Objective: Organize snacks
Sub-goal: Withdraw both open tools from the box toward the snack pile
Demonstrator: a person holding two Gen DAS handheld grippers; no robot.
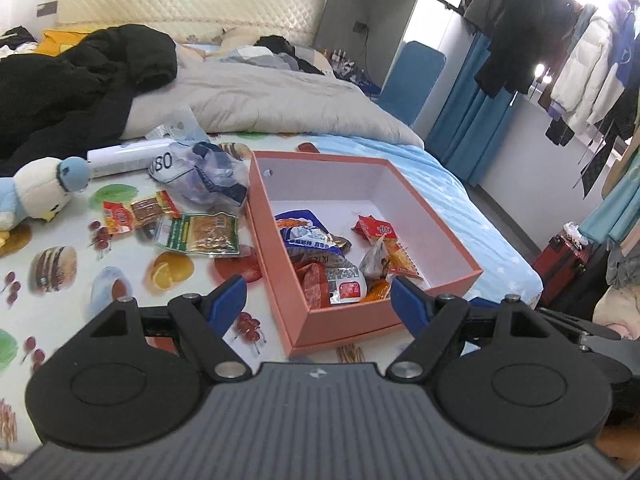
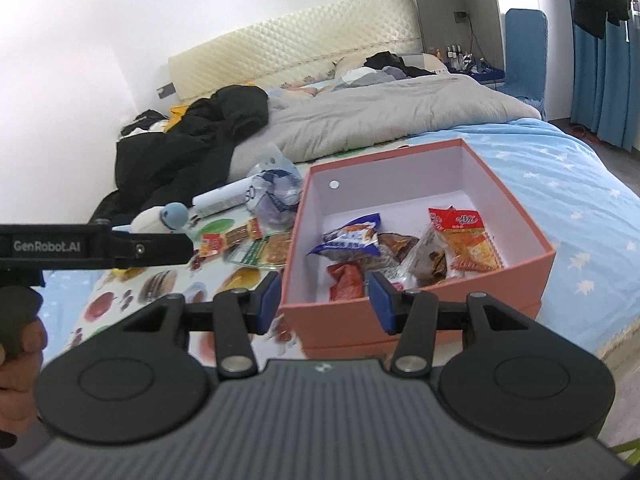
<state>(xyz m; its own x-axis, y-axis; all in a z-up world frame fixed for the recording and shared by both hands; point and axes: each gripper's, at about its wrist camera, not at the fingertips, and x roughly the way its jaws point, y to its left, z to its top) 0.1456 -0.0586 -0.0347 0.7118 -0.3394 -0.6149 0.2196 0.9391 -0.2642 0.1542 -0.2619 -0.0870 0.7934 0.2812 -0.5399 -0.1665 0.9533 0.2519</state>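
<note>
A pink cardboard box [image 1: 448, 236] [image 2: 532, 256] lies on the bed with several snack packets [image 1: 332, 256] [image 2: 400, 248] inside. Loose packets lie left of it on the fruit-print cloth: a green-edged one [image 1: 198, 234] [image 2: 264, 254] and red ones [image 1: 136, 214] [image 2: 224, 240]. My left gripper [image 1: 318, 300] hangs open above the box's near left corner, nothing between its blue pads. My right gripper [image 2: 325, 294] is open above the box's near wall, also holding nothing. The left gripper's black body [image 2: 96, 246] shows at the left edge of the right wrist view.
A plush toy [image 1: 40, 188] [image 2: 164, 216], a white tube [image 1: 124, 156] and a crumpled plastic bag [image 1: 208, 176] [image 2: 276, 192] lie beyond the loose packets. A grey quilt [image 1: 260, 100] and black clothes [image 1: 72, 80] cover the far bed. Hanging clothes and a red suitcase [image 1: 560, 264] stand right.
</note>
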